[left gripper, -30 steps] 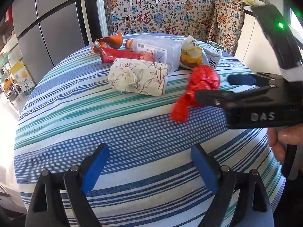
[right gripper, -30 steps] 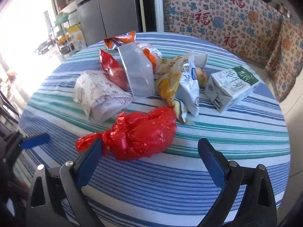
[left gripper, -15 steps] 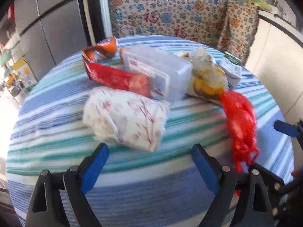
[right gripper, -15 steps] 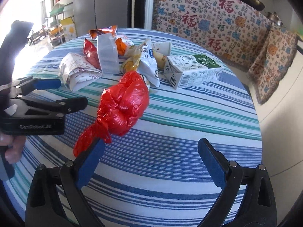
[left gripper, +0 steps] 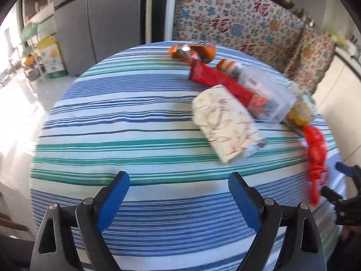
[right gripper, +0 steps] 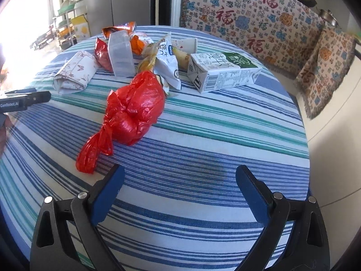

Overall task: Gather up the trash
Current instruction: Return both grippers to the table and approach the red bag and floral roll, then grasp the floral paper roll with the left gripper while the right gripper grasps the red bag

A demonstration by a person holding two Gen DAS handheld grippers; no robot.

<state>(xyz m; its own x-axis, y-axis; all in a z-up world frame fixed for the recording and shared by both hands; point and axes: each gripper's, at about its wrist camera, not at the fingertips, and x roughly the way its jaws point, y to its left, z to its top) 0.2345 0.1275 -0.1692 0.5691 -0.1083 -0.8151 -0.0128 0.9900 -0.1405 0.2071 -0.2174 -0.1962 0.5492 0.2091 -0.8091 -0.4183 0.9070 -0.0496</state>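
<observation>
Trash lies in a heap on the round striped table [right gripper: 225, 122]. A knotted red plastic bag [right gripper: 133, 113] lies nearest me, its tail pointing at my right gripper [right gripper: 180, 192], which hovers open and empty just short of it. Behind it lie a white milk carton [right gripper: 223, 72], a white snack wrapper [right gripper: 168, 61], a clear plastic box [right gripper: 119, 52] and a floral tissue pack [right gripper: 75, 72]. My left gripper [left gripper: 178, 198] is open and empty over bare cloth, left of the floral tissue pack [left gripper: 225, 122], red wrapper [left gripper: 216, 81] and red bag [left gripper: 315, 153].
A patterned cloth [right gripper: 259, 18] covers the seat behind the table. A grey fridge [left gripper: 99, 22] stands at the back left, with shelves and a yellow box [left gripper: 52, 56] beside it. The table's left half [left gripper: 117, 117] carries only the striped cloth.
My left gripper has swung left, so the trash heap now sits at its right instead of straight ahead. The right gripper has drawn back a little from the red bag.
</observation>
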